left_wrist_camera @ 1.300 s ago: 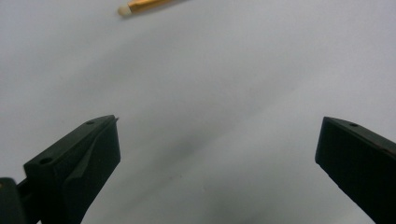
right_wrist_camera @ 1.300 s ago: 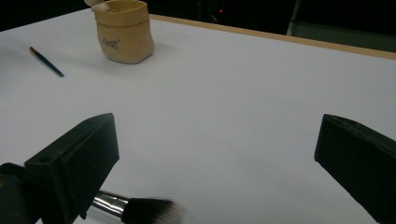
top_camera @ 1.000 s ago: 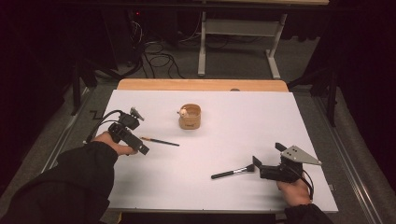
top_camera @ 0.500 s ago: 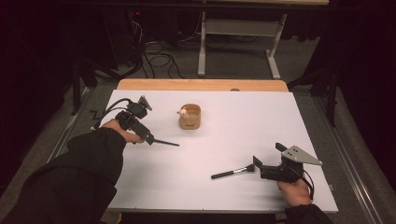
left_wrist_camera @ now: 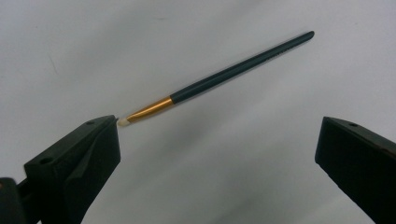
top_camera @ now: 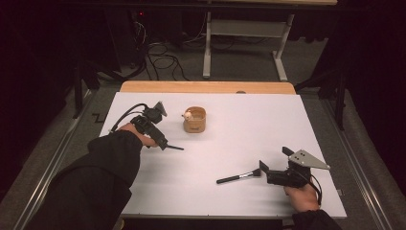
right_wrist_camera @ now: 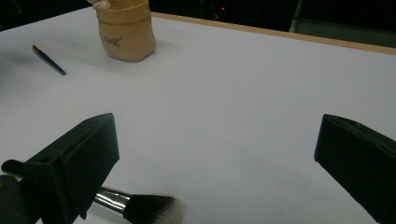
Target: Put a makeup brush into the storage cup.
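A thin brush (left_wrist_camera: 219, 77) with a dark handle, gold ferrule and white tip lies on the white table (top_camera: 230, 139). My left gripper (top_camera: 163, 143) tilts down over its tip end, open (left_wrist_camera: 217, 126), with the tip just off the left jaw. At the front right, my right gripper (top_camera: 274, 159) rests open (right_wrist_camera: 217, 140) on the table. A fluffy black makeup brush (top_camera: 237, 178) lies just left of it, its head (right_wrist_camera: 152, 207) by the left jaw. A tan fabric pouch (top_camera: 195, 120) stands upright at the centre back.
The pouch (right_wrist_camera: 126, 30) holds something pale at its rim, and the thin brush (right_wrist_camera: 49, 59) lies left of it. A wooden strip (top_camera: 206, 86) borders the table's far edge. Dark floor, cables and a desk frame lie beyond. Open white surface spreads between the grippers.
My left gripper has moved away from the person and to the right, tilting down over the thin brush. The right gripper and the makeup brush have stayed put.
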Action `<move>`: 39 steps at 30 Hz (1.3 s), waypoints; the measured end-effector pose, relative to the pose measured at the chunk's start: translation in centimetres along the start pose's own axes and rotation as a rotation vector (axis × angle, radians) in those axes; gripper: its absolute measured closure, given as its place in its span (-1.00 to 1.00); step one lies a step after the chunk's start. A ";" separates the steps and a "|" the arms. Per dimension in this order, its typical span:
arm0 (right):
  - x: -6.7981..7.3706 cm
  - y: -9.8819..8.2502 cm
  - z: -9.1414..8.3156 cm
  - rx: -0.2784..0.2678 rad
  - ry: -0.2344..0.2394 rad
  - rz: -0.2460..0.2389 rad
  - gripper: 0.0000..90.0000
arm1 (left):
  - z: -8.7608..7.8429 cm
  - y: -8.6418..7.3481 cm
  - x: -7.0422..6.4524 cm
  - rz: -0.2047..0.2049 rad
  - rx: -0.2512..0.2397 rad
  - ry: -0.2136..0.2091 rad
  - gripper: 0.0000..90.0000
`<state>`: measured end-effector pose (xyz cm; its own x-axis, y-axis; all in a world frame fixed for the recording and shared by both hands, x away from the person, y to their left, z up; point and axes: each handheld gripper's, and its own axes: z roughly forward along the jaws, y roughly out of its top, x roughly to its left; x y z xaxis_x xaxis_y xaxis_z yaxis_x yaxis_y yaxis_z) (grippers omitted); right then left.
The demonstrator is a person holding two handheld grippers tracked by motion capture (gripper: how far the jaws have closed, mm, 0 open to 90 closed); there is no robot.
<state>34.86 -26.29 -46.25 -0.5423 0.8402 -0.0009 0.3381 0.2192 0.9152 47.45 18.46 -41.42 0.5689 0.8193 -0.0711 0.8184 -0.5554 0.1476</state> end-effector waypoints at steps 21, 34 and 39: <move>0.0 0.0 0.1 0.007 0.008 0.002 -0.98 | 4.2 1.6 0.4 0.057 0.027 0.020 -0.80; 0.0 -0.1 0.1 0.010 0.012 -0.004 -0.98 | 4.8 1.4 0.7 0.095 0.029 0.051 -0.58; 0.0 -0.1 0.1 0.011 0.013 -0.005 -0.98 | 5.0 1.3 1.0 0.096 0.039 0.047 -0.45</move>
<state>34.92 -26.21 -46.36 -0.5539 0.8326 0.0003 0.3439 0.2285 0.9108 49.48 17.80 -46.22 0.6410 0.7675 -0.0117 0.7635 -0.6359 0.1125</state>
